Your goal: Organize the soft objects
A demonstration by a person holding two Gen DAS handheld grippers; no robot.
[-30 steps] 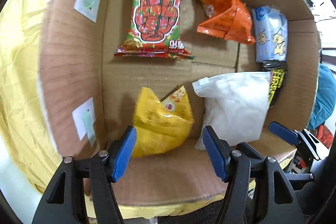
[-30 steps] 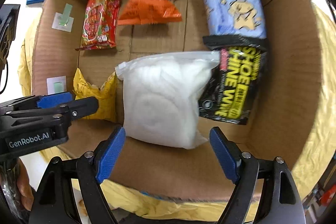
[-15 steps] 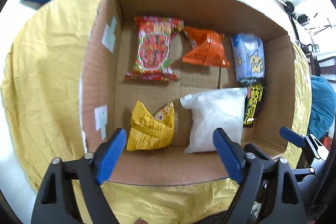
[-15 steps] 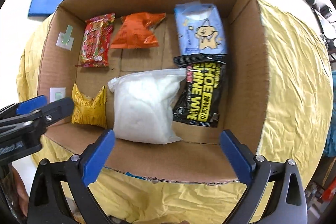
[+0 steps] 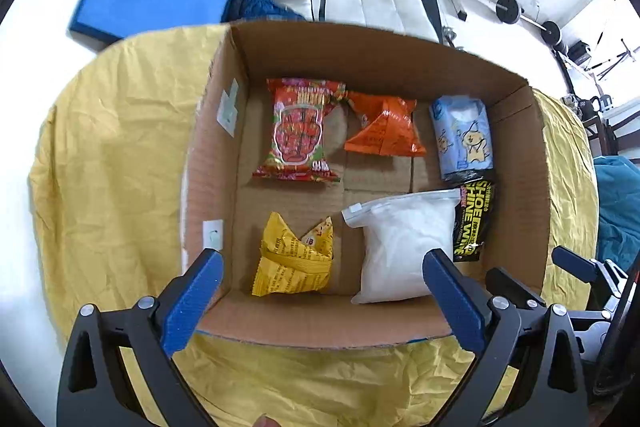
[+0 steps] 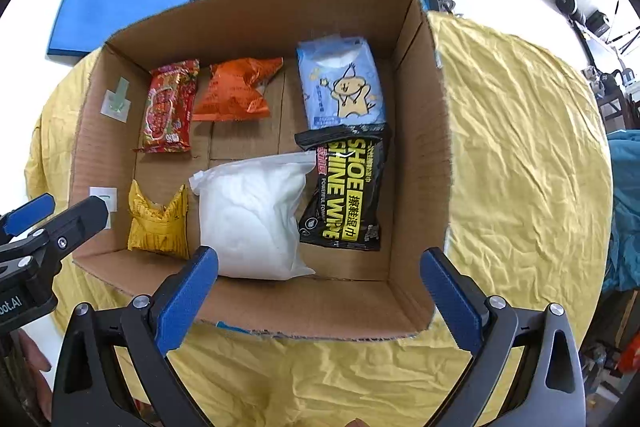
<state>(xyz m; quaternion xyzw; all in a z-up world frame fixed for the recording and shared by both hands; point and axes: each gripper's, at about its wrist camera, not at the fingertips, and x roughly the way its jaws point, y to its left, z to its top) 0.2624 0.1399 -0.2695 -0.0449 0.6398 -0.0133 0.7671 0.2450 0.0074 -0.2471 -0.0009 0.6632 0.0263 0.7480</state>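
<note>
Left wrist view: left gripper (image 5: 320, 291) gapes empty above the open brown cardboard box (image 5: 516, 163); right gripper (image 6: 318, 289) likewise spread, holding nothing; crumpled yellow snack packet (image 5: 294, 261) inside the box's near-left corner.

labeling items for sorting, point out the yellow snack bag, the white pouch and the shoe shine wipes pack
yellow snack bag (image 5: 294, 263), left wrist view, crumpled middle
white pouch (image 6: 250, 217), right wrist view, centre
shoe shine wipes pack (image 6: 344, 193), right wrist view, yellow lettering

Bright, even daylight fills both wrist views; the floor beyond the cardboard box (image 5: 372, 59) is overexposed to white, while its near inner wall lies in soft shadow. Fisheye distortion bends the edges into a black vignette, and focus is sharp throughout.
</note>
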